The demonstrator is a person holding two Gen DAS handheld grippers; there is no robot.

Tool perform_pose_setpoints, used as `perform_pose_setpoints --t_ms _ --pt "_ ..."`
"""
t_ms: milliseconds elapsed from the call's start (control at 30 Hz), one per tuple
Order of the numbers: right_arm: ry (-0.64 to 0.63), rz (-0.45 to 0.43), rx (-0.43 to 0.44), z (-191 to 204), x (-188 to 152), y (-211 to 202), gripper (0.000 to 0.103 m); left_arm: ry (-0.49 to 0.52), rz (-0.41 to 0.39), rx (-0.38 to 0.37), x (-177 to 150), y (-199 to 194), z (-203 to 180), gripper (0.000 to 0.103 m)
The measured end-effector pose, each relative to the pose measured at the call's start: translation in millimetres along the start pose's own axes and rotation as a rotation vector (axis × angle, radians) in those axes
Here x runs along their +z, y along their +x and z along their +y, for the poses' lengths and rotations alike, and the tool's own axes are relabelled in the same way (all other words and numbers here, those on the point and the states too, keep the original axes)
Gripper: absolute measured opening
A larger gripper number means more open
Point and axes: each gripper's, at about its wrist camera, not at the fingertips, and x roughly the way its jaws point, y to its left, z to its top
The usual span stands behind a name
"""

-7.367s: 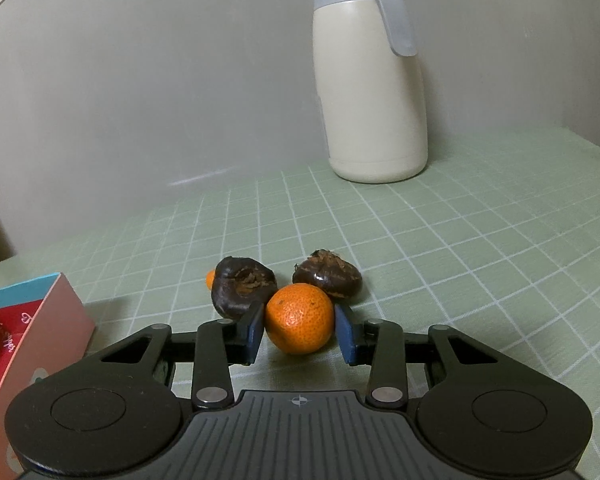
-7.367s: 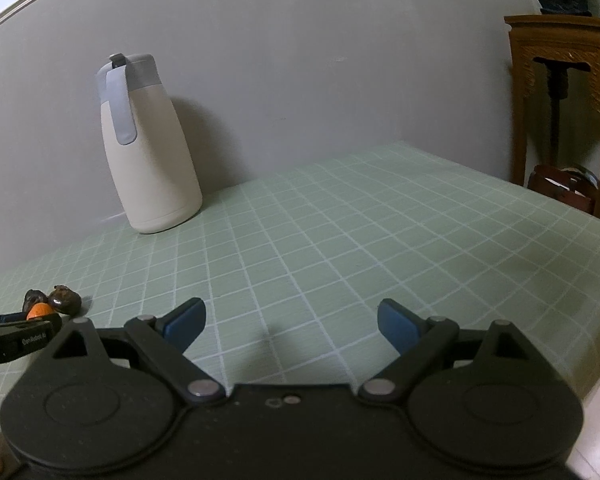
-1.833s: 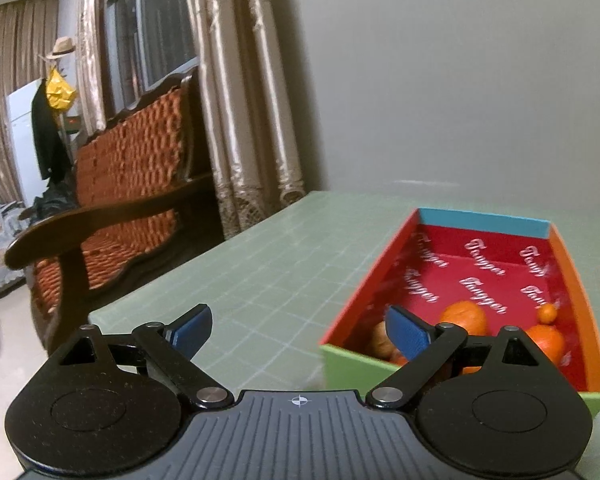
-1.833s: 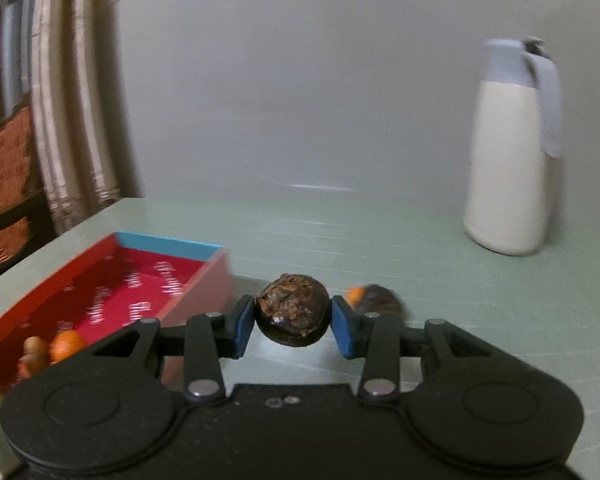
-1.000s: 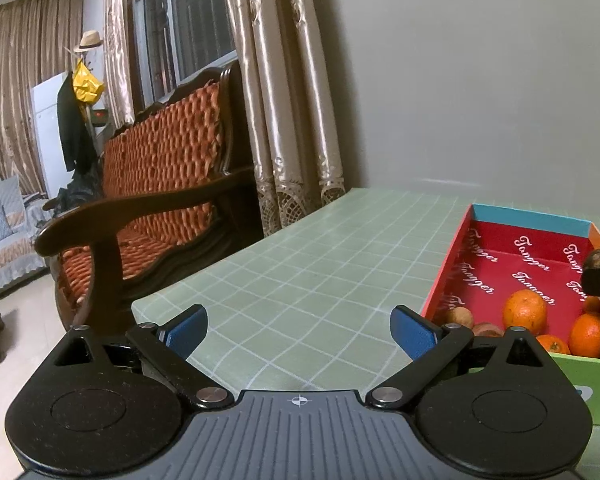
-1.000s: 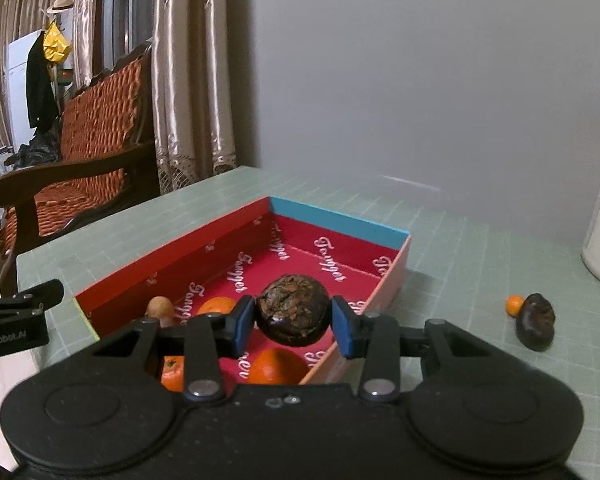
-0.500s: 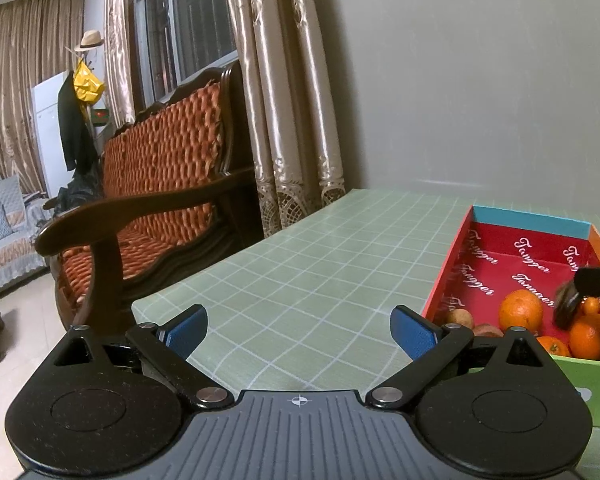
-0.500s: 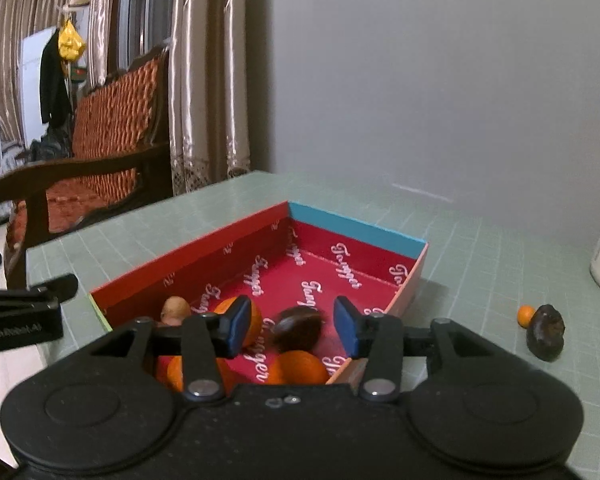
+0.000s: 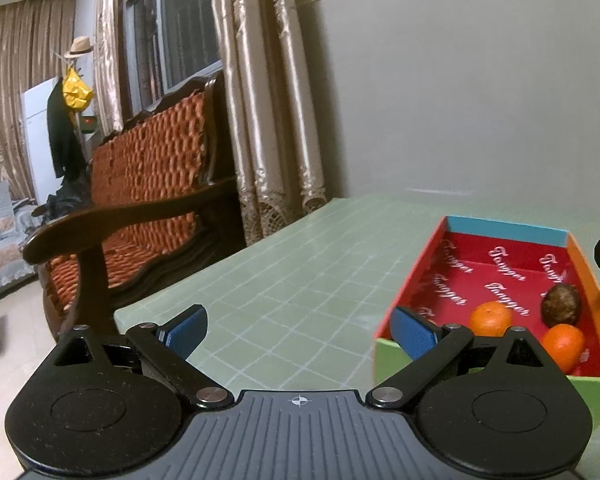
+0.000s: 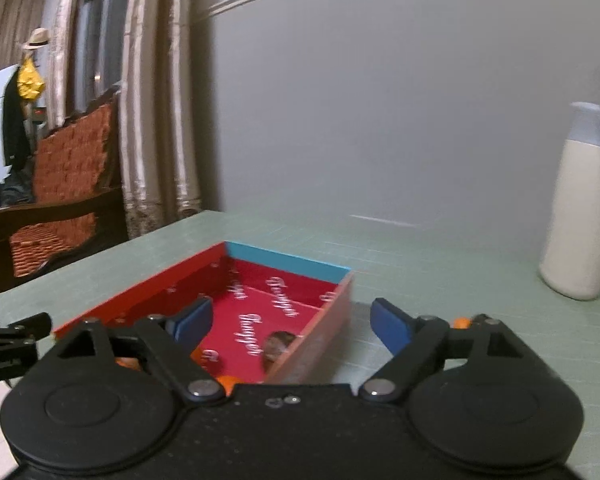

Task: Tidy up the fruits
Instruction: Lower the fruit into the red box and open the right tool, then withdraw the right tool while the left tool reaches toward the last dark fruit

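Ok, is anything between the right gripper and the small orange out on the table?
Nothing visible. The orange peeks out just behind the right finger of the right gripper, on bare tablecloth. The box wall lies left of it, the jug farther right. The jaws are opening, holding nothing.

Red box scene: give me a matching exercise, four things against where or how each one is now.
Things:
1. dark brown fruit
2. white jug
3. right tool
4. left tool

States:
A. standing on the green table by the grey wall
B. jaws opening, nothing between them
C. lying inside the red box by its right wall
D. wide open, empty, beside the box

Pairs: 1-C, 2-A, 3-B, 4-D
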Motion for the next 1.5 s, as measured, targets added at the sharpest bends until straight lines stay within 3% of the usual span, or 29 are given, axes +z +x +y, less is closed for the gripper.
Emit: perform_pose_setpoints --t_ms 200,400,1133,1500 --pt "0.049 0.022 -0.107 -31 -8 -2 0.099 0.045 -0.032 -0.045 2 -10 -29 0.097" --pt "0.124 0.067 -0.218 -72 -18 -4 0.099 0.087 -0.062 -0.105 5 -21 -64 0.097" --pt "0.265 0.058 -0.567 -192 -49 -66 0.100 0.231 -0.109 -0.403 20 -55 -216 0.097" --pt "0.360 0.016 -0.776 -235 -67 -104 0.101 0.290 -0.091 -0.471 21 -48 -294 0.097"
